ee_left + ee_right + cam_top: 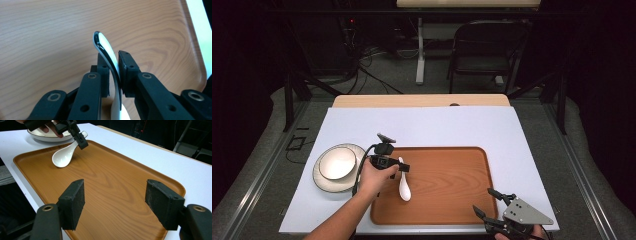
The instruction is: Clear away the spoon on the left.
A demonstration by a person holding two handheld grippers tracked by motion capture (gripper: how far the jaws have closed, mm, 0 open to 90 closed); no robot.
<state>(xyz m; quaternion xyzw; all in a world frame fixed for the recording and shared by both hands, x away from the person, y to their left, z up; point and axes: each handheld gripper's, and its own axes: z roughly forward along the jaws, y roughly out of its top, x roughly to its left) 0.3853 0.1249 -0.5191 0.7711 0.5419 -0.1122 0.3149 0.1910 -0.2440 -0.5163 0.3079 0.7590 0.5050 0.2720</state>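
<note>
White glazed ceramic makes up the soup spoon (113,75), which is seen closest in the left gripper view: its curved handle rises between the two black jaws, the handle's rounded tip edged by a dark, glossy reflection. The left gripper (113,66) is set around the handle, with the right pad against it and the left pad just beside it; whether the spoon is firmly clamped cannot be told.

In the high view, the spoon (404,186) is shown with its deep oval bowl resting on the left part of the wooden tray (447,200), the handle lifted toward the left gripper (401,166), which is held in a hand (374,177) reaching in from the bottom. The right gripper (113,205) is held wide open over the tray's near right corner, with nothing between its pads.

Farther off, to the left of the tray, a white bowl (337,163) is stacked on a dark-rimmed plate (324,182) on the white tabletop (432,125). Beyond the table, a black folding chair (484,50) is seen on the grey floor.
</note>
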